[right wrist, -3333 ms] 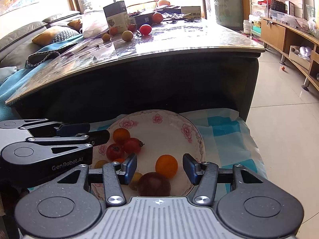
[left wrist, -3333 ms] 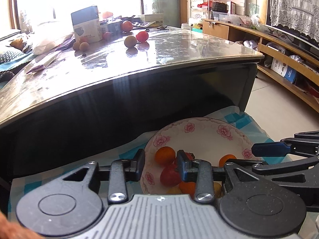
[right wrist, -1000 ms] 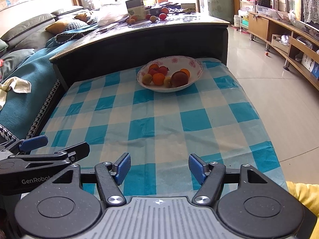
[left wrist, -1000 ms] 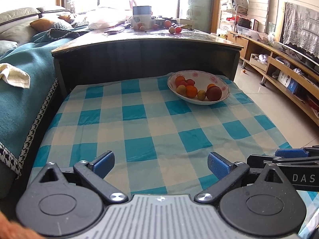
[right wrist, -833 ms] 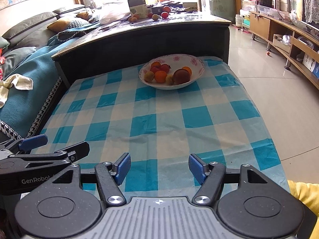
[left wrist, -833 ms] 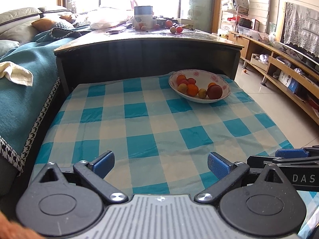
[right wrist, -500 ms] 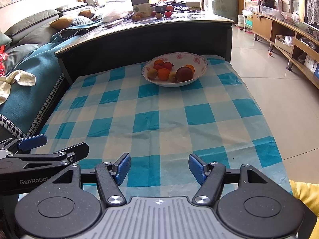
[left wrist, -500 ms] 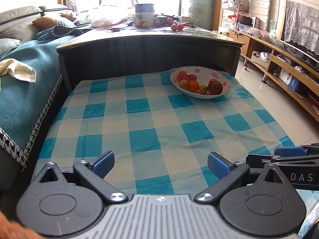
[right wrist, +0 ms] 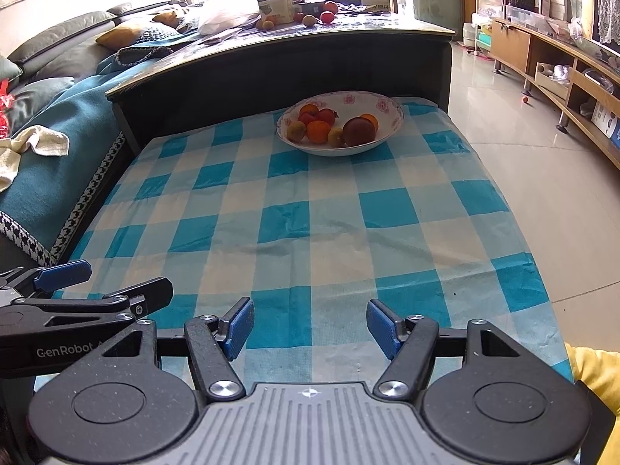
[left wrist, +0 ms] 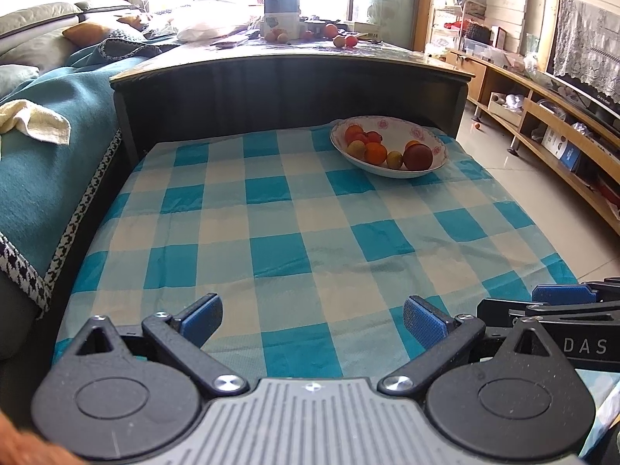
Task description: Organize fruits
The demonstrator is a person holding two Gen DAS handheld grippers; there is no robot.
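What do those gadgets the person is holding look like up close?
Each hand-held gripper is matte black plastic with a ribbed grey body, two round black discs, silver screws and two fingers tipped with blue pads: left hand-held gripper, right hand-held gripper. White lettering marks their sides. A yellow sleeve shows.

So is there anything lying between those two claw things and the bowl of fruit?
Nothing visible. Only bare checked cloth lies between the open right gripper, the open left gripper and the bowl at the far end.

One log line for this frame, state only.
left gripper: open, empty | right gripper: open, empty | fruits: in bowl | both grippers far from bowl
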